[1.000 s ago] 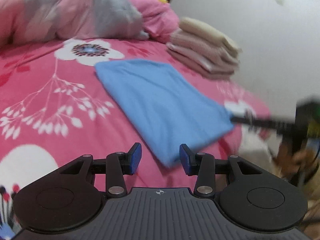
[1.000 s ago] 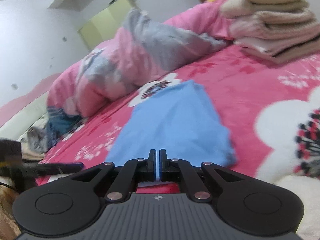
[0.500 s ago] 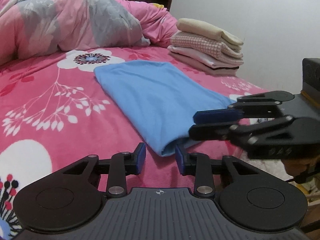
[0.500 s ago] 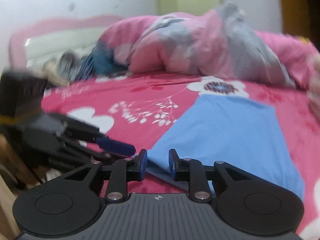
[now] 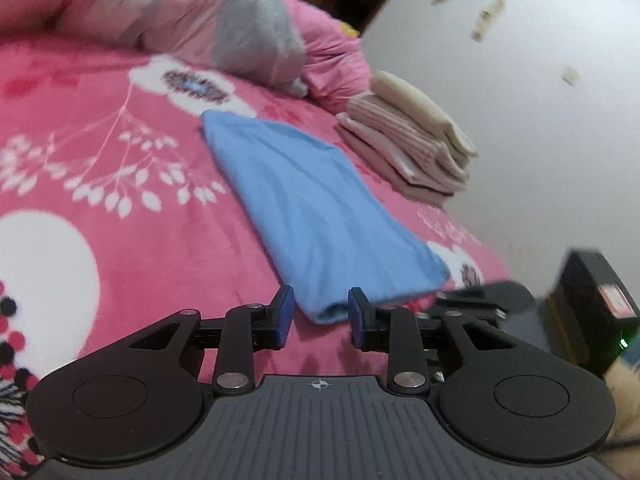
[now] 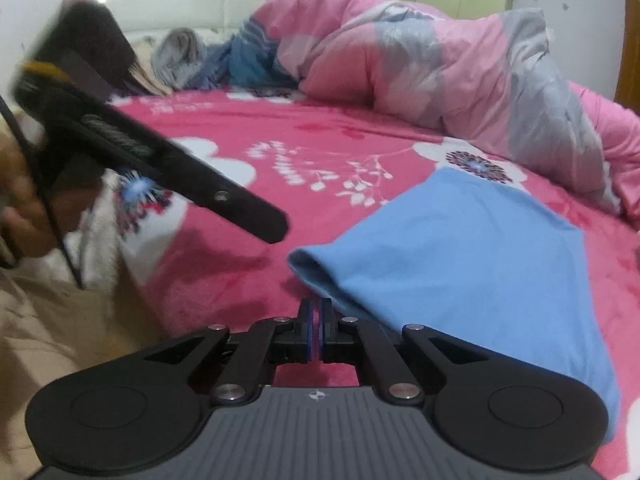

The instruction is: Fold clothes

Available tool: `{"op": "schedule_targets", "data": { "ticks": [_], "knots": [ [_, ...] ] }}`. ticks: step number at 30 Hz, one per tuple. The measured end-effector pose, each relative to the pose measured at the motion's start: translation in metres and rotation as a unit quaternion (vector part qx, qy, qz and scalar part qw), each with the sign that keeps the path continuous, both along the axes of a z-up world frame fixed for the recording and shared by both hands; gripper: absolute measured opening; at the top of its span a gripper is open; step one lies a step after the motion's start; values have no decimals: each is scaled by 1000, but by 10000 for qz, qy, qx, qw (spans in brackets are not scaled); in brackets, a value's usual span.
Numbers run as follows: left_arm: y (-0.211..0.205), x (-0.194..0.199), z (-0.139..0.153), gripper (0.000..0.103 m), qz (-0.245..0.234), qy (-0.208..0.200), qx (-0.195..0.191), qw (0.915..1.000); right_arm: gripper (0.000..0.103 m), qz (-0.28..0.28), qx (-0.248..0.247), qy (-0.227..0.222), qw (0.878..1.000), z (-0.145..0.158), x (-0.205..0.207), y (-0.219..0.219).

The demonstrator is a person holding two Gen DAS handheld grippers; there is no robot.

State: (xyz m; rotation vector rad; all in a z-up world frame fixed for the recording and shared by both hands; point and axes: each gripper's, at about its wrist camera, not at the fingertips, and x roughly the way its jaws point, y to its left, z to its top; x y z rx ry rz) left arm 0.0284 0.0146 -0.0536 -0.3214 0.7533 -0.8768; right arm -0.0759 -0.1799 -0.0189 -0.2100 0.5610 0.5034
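Observation:
A folded light-blue cloth [image 5: 320, 208] lies flat on the pink flowered bedspread [image 5: 120, 220]. My left gripper [image 5: 321, 316] hovers low over its near corner. The jaws stand partly open, the corner shows between the blue pads, and neither pad presses on it. In the right wrist view the blue cloth [image 6: 472, 264] runs to the right, and its near hem ends at my right gripper [image 6: 316, 312], which is shut on that edge. The right gripper [image 5: 444, 300] is also partly visible low at the cloth's other near corner. The left gripper [image 6: 268, 220] shows blurred, with a hand [image 6: 24, 208] behind it.
A stack of folded beige and pink clothes [image 5: 408, 144] sits beyond the cloth by the white wall. A pink and grey quilt [image 6: 420, 60] is heaped along the back. Loose clothes [image 6: 208, 60] lie near the headboard. A black box [image 5: 592, 304] stands off the bed's near edge.
My right gripper swung and rolled to the cloth's near edge, opened briefly, then shut there. My left gripper narrowed its jaws, rolled, and settled over the near corner.

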Motion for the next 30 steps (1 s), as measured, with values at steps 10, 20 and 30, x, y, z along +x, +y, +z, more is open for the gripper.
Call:
{"op": "schedule_targets", "data": {
  "ticks": [10, 20, 30],
  "knots": [
    [-25, 7, -4, 29, 57, -85, 904, 9959, 1, -994, 1012, 245, 9896, -6, 28, -44],
    [-40, 54, -6, 30, 20, 660, 605, 9960, 2, -1624, 1433, 7, 9763, 1, 21, -89],
    [-49, 53, -8, 5, 33, 386, 1046, 9938, 0, -2155, 1894, 333, 9574, -26, 26, -136]
  ]
}}
